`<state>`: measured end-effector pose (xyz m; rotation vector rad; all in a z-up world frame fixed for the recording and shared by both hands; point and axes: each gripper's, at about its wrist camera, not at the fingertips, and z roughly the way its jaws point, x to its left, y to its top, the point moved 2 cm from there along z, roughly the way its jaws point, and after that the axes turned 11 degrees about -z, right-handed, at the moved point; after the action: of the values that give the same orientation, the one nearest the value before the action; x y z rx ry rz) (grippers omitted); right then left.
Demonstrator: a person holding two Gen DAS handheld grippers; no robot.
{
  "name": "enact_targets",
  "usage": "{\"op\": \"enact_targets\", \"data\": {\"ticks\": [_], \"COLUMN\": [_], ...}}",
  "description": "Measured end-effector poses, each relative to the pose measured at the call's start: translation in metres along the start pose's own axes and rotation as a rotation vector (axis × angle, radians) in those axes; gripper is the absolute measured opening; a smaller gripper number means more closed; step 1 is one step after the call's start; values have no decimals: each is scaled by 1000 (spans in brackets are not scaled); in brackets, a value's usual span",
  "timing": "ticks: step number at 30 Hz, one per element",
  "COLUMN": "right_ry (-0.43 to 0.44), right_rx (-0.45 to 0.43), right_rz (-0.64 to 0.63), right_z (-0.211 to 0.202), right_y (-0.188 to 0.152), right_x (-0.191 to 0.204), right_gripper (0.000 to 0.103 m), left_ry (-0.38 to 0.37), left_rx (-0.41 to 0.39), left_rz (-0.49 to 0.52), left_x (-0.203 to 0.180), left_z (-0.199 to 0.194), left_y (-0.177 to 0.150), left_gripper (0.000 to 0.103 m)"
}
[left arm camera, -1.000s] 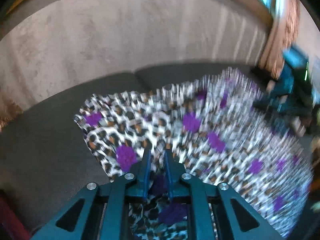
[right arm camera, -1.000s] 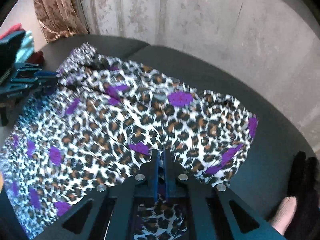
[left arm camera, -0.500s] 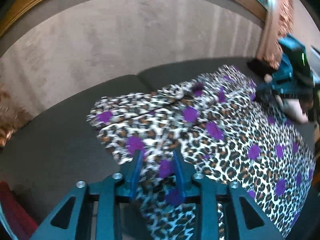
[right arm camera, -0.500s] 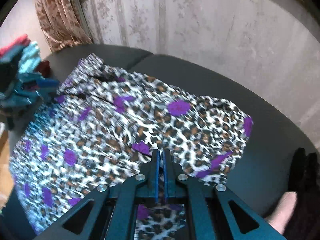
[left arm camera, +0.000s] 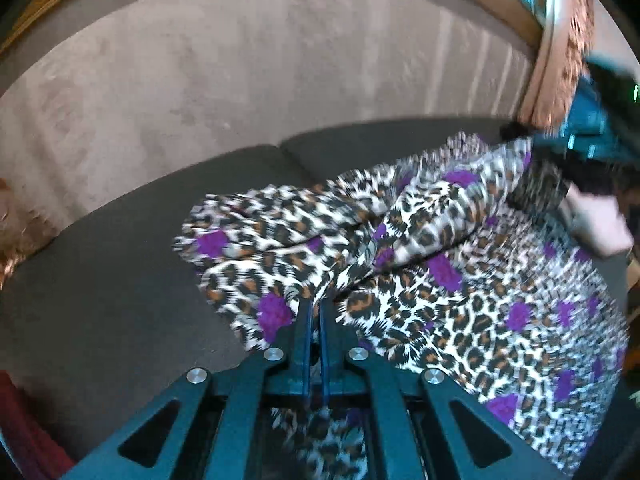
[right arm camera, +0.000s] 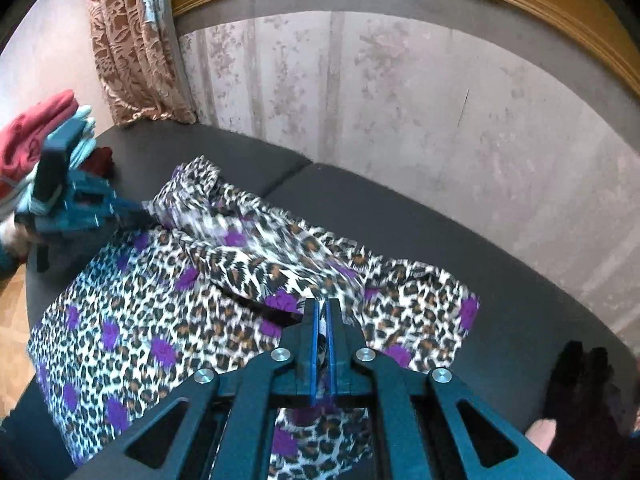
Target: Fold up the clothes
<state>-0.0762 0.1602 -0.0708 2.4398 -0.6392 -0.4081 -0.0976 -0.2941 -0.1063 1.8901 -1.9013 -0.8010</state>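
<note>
Left wrist view: the left gripper (left arm camera: 313, 304) had its jaws pressed together on the edge of the cloth (left arm camera: 420, 280), a leopard print with purple spots. The cloth spread ahead of the jaws and off to their right, over the dark couch (left arm camera: 100, 280). A raised fold ran from the jaws toward the far right, where the right gripper (left arm camera: 536, 152) held the other end. That part was blurred. A hand (left arm camera: 596, 220) showed just below it. Bare couch lay to the left of the jaws, and the couch back (left arm camera: 240, 80) rose behind.

In the right wrist view the right gripper (right arm camera: 322, 306) was also clamped shut on the cloth (right arm camera: 140, 320), with cloth hanging under the jaws. The cloth lay ahead and to the left of them. The left gripper (right arm camera: 132, 212) pinched it far off to the left. Behind that gripper sat a pile of clothes (right arm camera: 40, 136), red and light blue, next to a curtain (right arm camera: 128, 48). A black glove (right arm camera: 580, 392) lay on the couch to the right of the jaws. No boxes or baskets showed in either view. Nothing stood between the jaws and the cloth.
</note>
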Motion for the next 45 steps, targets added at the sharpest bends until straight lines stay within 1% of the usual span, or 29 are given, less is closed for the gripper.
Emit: {"op": "enact_targets", "data": {"ticks": [2,3,5,6,7,8,9,10,11,12,13,14,15,16,19,22,24,25,26,27,28,30,32,35,37,39,41,44,45], "right_ry": [70,104,143,162,182,190,207,224,210,183,155,133,134,136,156,173,146,155,165,190,188,159,124,72,43,3,-37,-62,-70], "right_rx": [33,81,128,151,174,172,152,133,106,87,69,49,34,19,11,66,139,145,150,143,138,114,69,14,15,31,48,45,44], "right_rz": [-23,-44,-70,-83,-96,-81,-46,-11,27,52,77,116,158,199,239,188,136,122,108,91,58,0,-41,-112,-174,-207,-238,-206,-195], "right_z": [8,15,22,26,30,27,22,16,9,5,1,0,1,3,20,49,68,71,73,71,65,49,26,-10,-25,-34,-43,-48,-50], "right_y": [-9,-15,-28,-34,-40,-42,-44,-45,-47,-47,-48,-48,-47,-46,-35,-23,-21,-21,-20,-19,-16,-11,-4,3,4,-3,-10,-19,-22], "right_x": [7,12,21,25,30,28,22,17,8,-1,-11,-22,-32,-42,-55,-49,-38,-34,-29,-23,-15,-4,6,20,32,36,40,31,27], "right_gripper": [5,5,8,9,11,12,14,20,31,35,37,37,37,37,37,37,37,35,17,6,6,6,6,6,6,6,6,6,6], "left_ry": [17,25,25,11,-5,-34,-79,-107,-125,-127,-107,-84,-63,-37,2,3,-1,5,6,2,1,16,7,6,12,-5,-6,10,3], "left_rx": [19,29,83,73,56,47,35,14,-8,-26,-48,-71,-74,-67,-31,15,14,9,4,3,3,4,15,33,52,87,123,172,192], "left_rz": [20,30,24,12,-1,-26,-66,-101,-129,-138,-119,-97,-76,-61,18,45,10,-1,-16,-27,-27,22,70,179,252,321,397,501,527], "left_x": [3,4,6,5,4,5,7,10,12,12,10,7,2,-1,-21,-26,-21,-18,-13,-10,-8,-10,-14,-28,-39,-50,-62,-74,-77], "left_z": [-8,-12,-6,-9,-14,-18,-22,-27,-30,-33,-35,-37,-36,-32,-9,6,9,8,5,2,1,-5,-6,-3,2,10,17,30,33], "left_y": [-10,-15,-23,-24,-26,-25,-21,-17,-10,-5,1,6,11,15,27,32,34,34,35,35,35,34,35,38,41,43,42,37,36], "left_gripper": [2,3,4,6,12,13,14,15,15,15,16,16,18,19,20,20,20,20,21,22,24,24,25,29,33,36,37,39,40]}}
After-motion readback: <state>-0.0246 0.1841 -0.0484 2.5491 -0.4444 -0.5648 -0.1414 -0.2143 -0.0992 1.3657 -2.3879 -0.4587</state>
